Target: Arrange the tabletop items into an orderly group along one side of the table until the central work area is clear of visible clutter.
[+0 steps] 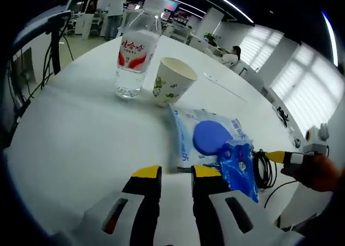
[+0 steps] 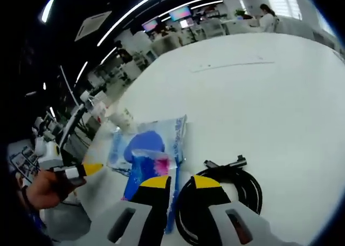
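table (image 1: 75, 133): white, round-edged, broad bare top ahead of both pairs of jaws.
room: open office with ceiling light strips, wall screens, window blinds; people far behind, too small to make out.
left gripper (image 1: 176, 174): jaws narrowly parted, nothing between them; tips near the wipes pack's near edge.
right gripper (image 2: 182, 182): jaws narrowly parted; whether they pinch the blue packet cannot be told.
water bottle (image 1: 135, 52): upright, well ahead of left jaws.
paper cup (image 1: 171, 80): upright, just beside bottle.
wipes pack (image 1: 207, 135): flat, just ahead of left jaws.
blue packet (image 1: 237, 168): on the pack's near corner, beside right-hand jaw.
black cable (image 2: 226, 195): coiled, partly hidden behind right jaws.
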The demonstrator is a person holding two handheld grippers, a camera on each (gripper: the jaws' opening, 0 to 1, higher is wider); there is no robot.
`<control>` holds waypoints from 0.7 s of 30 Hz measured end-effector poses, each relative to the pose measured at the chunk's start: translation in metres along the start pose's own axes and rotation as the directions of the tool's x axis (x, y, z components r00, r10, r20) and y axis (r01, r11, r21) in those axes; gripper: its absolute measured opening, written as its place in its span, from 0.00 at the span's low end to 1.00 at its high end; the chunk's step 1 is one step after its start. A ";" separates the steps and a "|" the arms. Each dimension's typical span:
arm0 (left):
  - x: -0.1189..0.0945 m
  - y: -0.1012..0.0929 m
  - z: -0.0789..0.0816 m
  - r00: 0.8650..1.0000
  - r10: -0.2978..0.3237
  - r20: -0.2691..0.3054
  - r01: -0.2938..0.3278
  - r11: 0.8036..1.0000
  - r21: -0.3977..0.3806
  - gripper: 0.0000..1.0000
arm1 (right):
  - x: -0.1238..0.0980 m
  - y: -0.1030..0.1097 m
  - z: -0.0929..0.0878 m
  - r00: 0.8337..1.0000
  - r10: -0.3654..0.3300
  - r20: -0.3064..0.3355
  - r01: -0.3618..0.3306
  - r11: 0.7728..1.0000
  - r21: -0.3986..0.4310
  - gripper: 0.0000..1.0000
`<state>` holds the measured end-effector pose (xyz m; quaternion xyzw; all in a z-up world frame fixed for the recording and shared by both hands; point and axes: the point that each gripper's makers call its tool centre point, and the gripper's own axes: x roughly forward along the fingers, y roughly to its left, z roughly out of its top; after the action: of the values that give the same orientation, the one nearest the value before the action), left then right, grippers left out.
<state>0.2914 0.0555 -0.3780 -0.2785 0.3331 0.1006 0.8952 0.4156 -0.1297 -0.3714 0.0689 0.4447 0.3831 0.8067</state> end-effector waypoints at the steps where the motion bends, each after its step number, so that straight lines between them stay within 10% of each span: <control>1: 0.001 0.000 0.001 1.000 0.000 0.000 0.000 1.000 -0.001 0.20 | 0.005 0.001 0.004 1.000 0.011 0.012 -0.012 0.999 0.053 0.12; 21: 0.023 0.014 0.005 0.999 -0.044 0.002 0.044 0.994 -0.096 0.20 | 0.049 -0.003 0.015 0.999 0.007 -0.038 0.000 0.984 0.181 0.14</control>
<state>0.3064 0.0700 -0.3962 -0.3283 0.3219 0.0968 0.8827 0.4441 -0.0947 -0.3963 0.1353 0.4929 0.3438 0.7877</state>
